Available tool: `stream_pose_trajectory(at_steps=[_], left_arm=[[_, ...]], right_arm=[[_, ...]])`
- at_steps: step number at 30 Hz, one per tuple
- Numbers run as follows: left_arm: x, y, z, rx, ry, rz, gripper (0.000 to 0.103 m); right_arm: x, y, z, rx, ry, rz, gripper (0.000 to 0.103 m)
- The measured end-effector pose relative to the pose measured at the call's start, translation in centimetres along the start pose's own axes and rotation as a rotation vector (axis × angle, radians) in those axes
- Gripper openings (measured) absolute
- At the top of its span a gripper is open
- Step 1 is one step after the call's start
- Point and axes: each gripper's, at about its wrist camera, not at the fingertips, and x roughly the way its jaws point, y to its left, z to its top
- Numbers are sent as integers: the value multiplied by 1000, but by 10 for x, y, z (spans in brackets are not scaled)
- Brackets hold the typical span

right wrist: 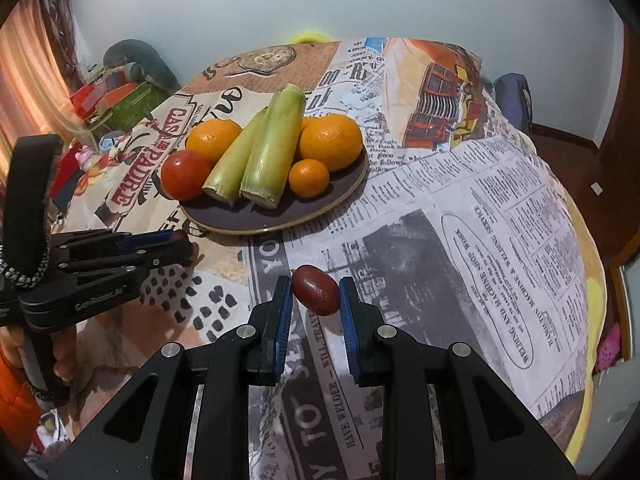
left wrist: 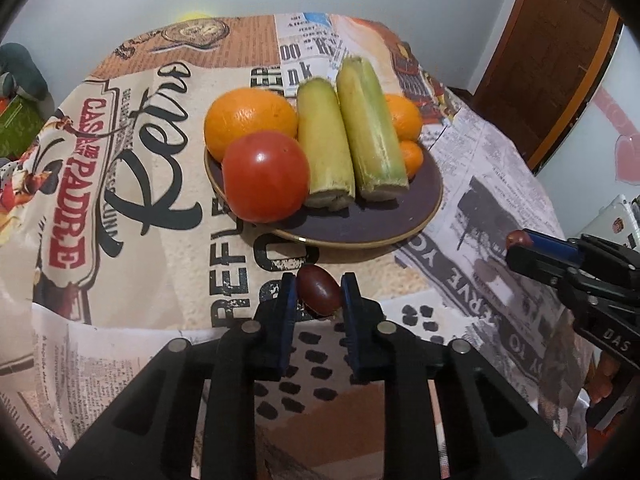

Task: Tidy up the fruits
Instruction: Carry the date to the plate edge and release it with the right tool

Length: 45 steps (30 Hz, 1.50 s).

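Note:
A dark purple plate (left wrist: 360, 220) (right wrist: 260, 212) on the table holds a red tomato (left wrist: 266, 176) (right wrist: 185, 174), two green corn cobs (left wrist: 348, 136) (right wrist: 256, 152) and several oranges (left wrist: 248, 120) (right wrist: 332, 142). My left gripper (left wrist: 319, 288) is shut on a small dark red grape (left wrist: 319, 289), just in front of the plate; it also shows in the right wrist view (right wrist: 180, 240). My right gripper (right wrist: 315, 290) is shut on another dark red grape (right wrist: 315, 290), over the newspaper print right of the plate; it shows in the left wrist view (left wrist: 520, 240).
The round table (right wrist: 500, 200) wears a printed newspaper-style cloth. Clutter and a green box (right wrist: 128, 104) lie beyond the table's left edge. A wooden door (left wrist: 552, 52) stands at the far right.

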Motion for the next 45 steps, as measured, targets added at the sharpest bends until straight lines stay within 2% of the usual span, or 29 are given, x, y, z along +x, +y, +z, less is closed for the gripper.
stream_pose_trajectory(at_steps=[13,30,43,45], left_arm=[[-29,-4,20,22,-93,-10,22],[-2,-4,28,27,-66,-30,22],[1,-5,29,28,-64,-30,25],[1,-5,29,29,-61,-28,25]], right_arm=[[-2,12,29,-15,-58,26,22],[45,25,38,-42,7,66,22],[53,18,40,-21,22,81,23],[51,17,41,-15,18,78,28]])
